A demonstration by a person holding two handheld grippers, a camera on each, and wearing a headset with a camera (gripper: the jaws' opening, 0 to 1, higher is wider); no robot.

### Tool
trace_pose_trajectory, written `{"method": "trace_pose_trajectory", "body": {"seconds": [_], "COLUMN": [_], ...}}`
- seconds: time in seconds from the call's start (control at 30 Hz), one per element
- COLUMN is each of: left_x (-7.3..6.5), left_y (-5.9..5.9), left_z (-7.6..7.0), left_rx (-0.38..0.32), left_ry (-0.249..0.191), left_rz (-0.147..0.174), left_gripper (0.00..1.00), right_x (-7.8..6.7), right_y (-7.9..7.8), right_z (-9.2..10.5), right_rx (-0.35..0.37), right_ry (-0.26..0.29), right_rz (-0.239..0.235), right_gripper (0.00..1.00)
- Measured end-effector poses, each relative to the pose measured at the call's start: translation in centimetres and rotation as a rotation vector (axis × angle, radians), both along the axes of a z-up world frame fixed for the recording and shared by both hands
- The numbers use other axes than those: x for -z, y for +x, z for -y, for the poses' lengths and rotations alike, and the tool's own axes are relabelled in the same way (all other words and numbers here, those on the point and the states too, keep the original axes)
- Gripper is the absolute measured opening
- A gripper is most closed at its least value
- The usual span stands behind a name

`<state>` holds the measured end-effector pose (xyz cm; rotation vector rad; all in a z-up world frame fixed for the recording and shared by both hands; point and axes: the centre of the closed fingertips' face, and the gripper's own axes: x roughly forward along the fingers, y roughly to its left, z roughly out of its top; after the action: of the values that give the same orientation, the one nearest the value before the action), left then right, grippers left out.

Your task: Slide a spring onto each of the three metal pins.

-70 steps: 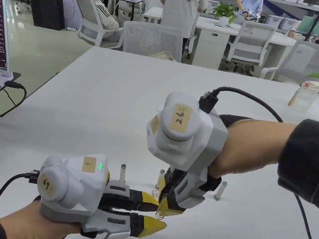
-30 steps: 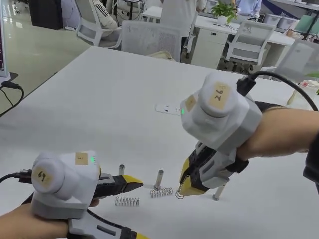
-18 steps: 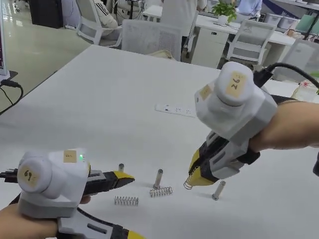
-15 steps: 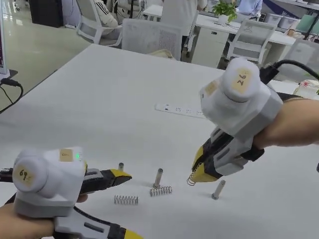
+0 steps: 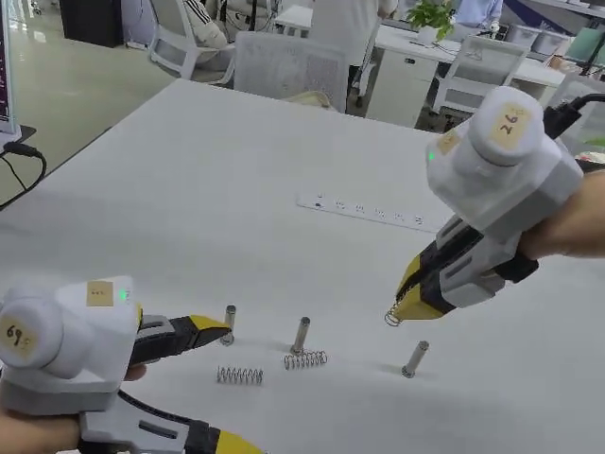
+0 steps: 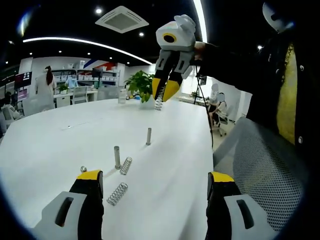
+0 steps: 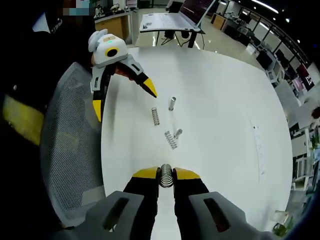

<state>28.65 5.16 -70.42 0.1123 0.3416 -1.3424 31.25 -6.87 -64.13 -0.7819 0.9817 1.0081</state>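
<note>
Three pins stand upright on the white table point(image 5: 189, 189) in a loose row: a left pin point(image 5: 230, 324), a middle pin point(image 5: 301, 334) and a right pin point(image 5: 414, 358), all of them bare. Two springs lie flat on the table in front of them. One spring point(image 5: 239, 375) lies between the left and middle pins and a little nearer the person. The other spring point(image 5: 305, 359) lies just beside the foot of the middle pin.

The right gripper point(image 5: 405, 307) is held in the air above the table, up and to one side of the right pin and apart from it. Its jaws are closed on a third spring point(image 7: 166, 176), which pokes out past the yellow tips. A tan sticker point(image 5: 509, 124) on its top bears the handwritten number "26".

The left gripper point(image 6: 155, 177) is low at the near edge of the table with its jaws spread wide and nothing between them; one tip is close to the left pin. Its round sticker point(image 5: 19, 333) reads "69"; a second small sticker point(image 5: 99, 293) has marks too small to read.

A white power strip point(image 5: 369, 210) lies farther back on the table.
</note>
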Motion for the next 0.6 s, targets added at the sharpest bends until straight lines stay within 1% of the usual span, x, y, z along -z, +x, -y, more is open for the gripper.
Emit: {"method": "trace_pose_trajectory", "body": {"seconds": [0.23, 0.4, 0.6], "left_x": [0.2, 0.2, 0.3], "left_y": [0.3, 0.6, 0.9], "left_z": [-0.8, -1.3, -1.9], "left_rx": [-0.034, -0.059, -0.086], "left_ry": [0.001, 0.001, -0.004], "left_rz": [0.003, 0.006, 0.002], "left_gripper": [0.83, 0.83, 0.82], "right_x": [0.7, 1.0, 1.5], "right_y": [0.6, 0.9, 1.5], "right_z": [1.3, 1.9, 3.0], "right_rx": [0.031, 0.050, 0.074], "right_ry": [-0.017, -0.020, -0.033], "right_rz": [-0.008, -0.021, -0.035], "right_gripper": [0.08, 0.08, 0.08]}}
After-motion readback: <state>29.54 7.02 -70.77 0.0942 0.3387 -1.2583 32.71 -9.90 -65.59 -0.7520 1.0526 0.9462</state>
